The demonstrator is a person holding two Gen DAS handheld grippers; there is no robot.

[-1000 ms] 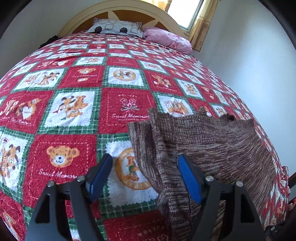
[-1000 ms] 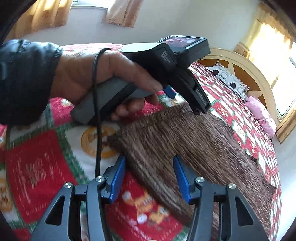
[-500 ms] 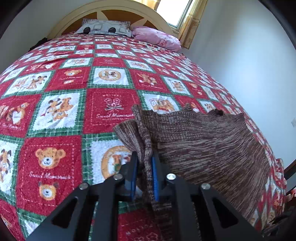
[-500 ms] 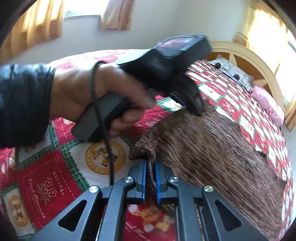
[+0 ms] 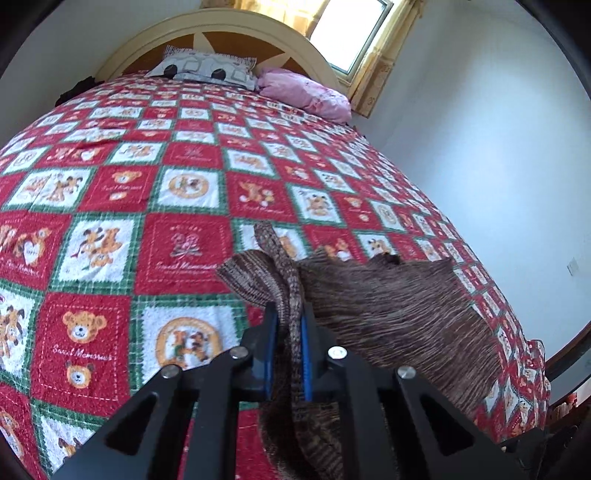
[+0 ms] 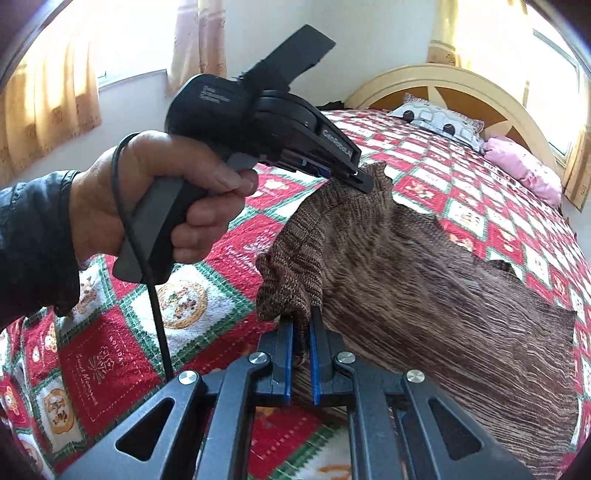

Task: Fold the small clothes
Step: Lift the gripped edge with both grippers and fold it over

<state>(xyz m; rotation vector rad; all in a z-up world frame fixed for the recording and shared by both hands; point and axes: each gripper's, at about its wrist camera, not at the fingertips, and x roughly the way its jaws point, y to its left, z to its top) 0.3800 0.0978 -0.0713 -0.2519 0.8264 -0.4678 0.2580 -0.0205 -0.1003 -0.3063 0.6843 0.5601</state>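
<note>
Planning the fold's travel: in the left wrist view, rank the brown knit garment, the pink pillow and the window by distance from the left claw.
1. Brown knit garment: clamped in the left claw, spreading right.
2. Pink pillow: far end of the bed, right of the patterned pillow.
3. Window: beyond the headboard, upper right.

A second ago both claws gaped over the flat brown knit garment (image 5: 388,306); the left claw (image 5: 288,354) and right claw (image 6: 301,354) have since clamped its edge and lifted it off the bed.
</note>
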